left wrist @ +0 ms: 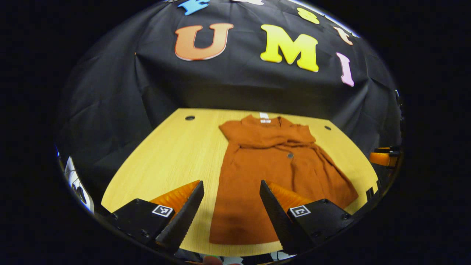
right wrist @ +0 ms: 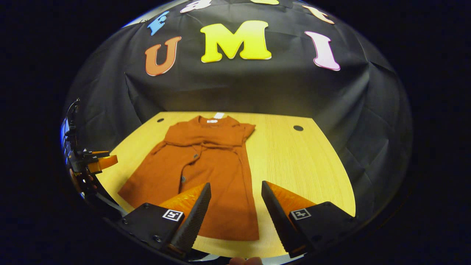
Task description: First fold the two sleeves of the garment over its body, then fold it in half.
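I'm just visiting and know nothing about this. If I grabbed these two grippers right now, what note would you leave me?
Left gripper: open, holding nothing, above the shirt's near hem.
Right gripper: open, holding nothing, also over the near hem.
The orange shirt lies flat on the wooden table, collar toward the far wall.
Done: both sleeves look folded across the chest.
Left: fold the shirt in half, probably by lifting the near hem toward the collar.

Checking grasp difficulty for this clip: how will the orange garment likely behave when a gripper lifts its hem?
The garment will probably drape and sag: it lies flat with soft creases, sleeves crossed over the chest. It looks thin, so likely light. On the smooth table it may slide rather than stay put, and one layer could peel off alone.
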`<state>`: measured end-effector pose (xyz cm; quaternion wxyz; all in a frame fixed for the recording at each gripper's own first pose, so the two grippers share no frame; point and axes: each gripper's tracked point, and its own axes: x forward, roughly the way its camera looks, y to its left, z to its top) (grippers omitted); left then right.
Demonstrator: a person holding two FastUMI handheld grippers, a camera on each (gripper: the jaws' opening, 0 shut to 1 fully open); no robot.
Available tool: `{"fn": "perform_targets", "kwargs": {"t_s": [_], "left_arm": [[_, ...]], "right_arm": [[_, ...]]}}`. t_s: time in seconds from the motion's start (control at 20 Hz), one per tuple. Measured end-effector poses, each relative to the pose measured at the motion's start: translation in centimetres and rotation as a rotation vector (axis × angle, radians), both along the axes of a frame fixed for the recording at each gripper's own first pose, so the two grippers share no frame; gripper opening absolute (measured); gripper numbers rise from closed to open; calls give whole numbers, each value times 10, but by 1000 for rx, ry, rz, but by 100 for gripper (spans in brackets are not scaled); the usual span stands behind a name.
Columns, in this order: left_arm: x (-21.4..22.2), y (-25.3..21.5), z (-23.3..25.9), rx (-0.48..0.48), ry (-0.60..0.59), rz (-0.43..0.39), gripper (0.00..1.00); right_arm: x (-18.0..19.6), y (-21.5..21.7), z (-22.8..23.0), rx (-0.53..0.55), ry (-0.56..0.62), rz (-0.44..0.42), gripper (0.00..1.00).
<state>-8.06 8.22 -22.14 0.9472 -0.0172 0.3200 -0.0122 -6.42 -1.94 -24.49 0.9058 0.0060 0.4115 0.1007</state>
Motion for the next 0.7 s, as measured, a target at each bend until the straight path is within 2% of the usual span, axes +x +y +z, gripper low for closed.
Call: {"fn": "perform_targets", "kwargs": {"t_s": [0.25, 0.5, 0.6, 0.7], "left_arm": [[-40, 23, -67, -5, 167, 6, 99], [-62, 19, -88, -66, 257, -40, 99], [-67, 19, -93, -67, 287, -45, 99], [-65, 17, -95, -69, 280, -56, 99]], "right_arm": [[-36, -14, -54, -31, 137, -35, 88], [-56, -17, -86, -36, 234, -80, 90], [-59, -12, -99, -44, 260, -74, 88], [-60, -7, -106, -50, 276, -68, 90]]}}
